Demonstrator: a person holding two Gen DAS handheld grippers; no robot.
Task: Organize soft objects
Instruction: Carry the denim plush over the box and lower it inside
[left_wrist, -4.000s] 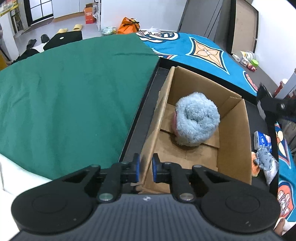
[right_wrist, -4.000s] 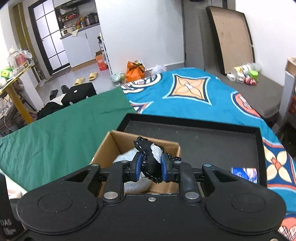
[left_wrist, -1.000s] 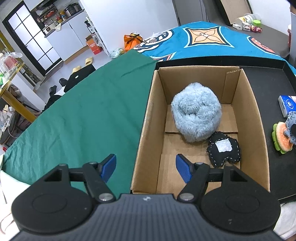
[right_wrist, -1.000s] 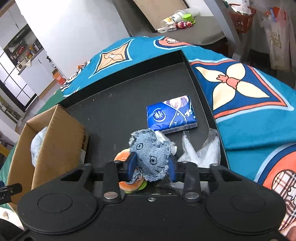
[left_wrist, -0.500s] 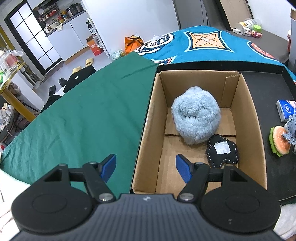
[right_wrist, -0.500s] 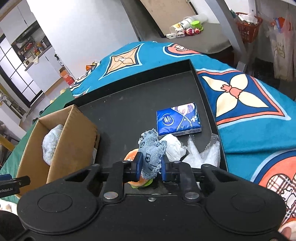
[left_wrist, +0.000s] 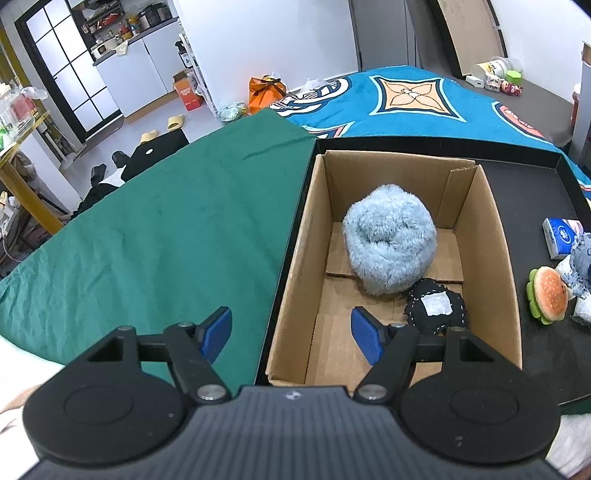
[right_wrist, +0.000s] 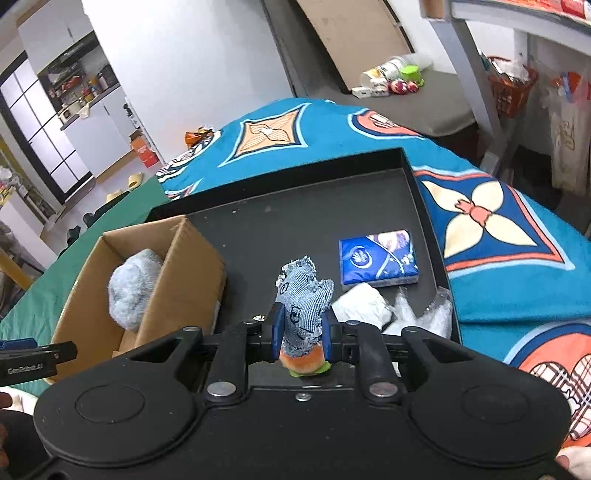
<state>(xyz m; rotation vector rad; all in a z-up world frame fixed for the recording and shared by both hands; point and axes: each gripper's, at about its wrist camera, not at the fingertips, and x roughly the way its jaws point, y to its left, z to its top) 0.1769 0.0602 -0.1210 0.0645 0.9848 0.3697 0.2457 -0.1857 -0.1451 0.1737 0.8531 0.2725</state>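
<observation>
A cardboard box (left_wrist: 506, 266) stands on a black tray (right_wrist: 295, 221). Inside lie a fluffy light-blue plush (left_wrist: 389, 245) and a black stitched plush (left_wrist: 436, 312). My left gripper (left_wrist: 291, 332) is open and empty, its fingers straddling the box's near left corner. My right gripper (right_wrist: 301, 334) is shut on a denim plush toy (right_wrist: 304, 295), held above the tray right of the box (right_wrist: 184, 280). A burger plush (left_wrist: 548, 295) lies on the tray below it; its orange edge shows under the denim toy (right_wrist: 304, 363).
A blue tissue pack (right_wrist: 378, 258), a white wad (right_wrist: 362, 304) and clear plastic wrap (right_wrist: 421, 310) lie at the tray's right side. A green cloth (left_wrist: 147, 236) lies left of the tray and a blue patterned cloth (right_wrist: 498, 229) right of it.
My right gripper has closed on the denim plush and lifted it off the tray, moving it slightly toward the box. The left gripper stays open by the box.
</observation>
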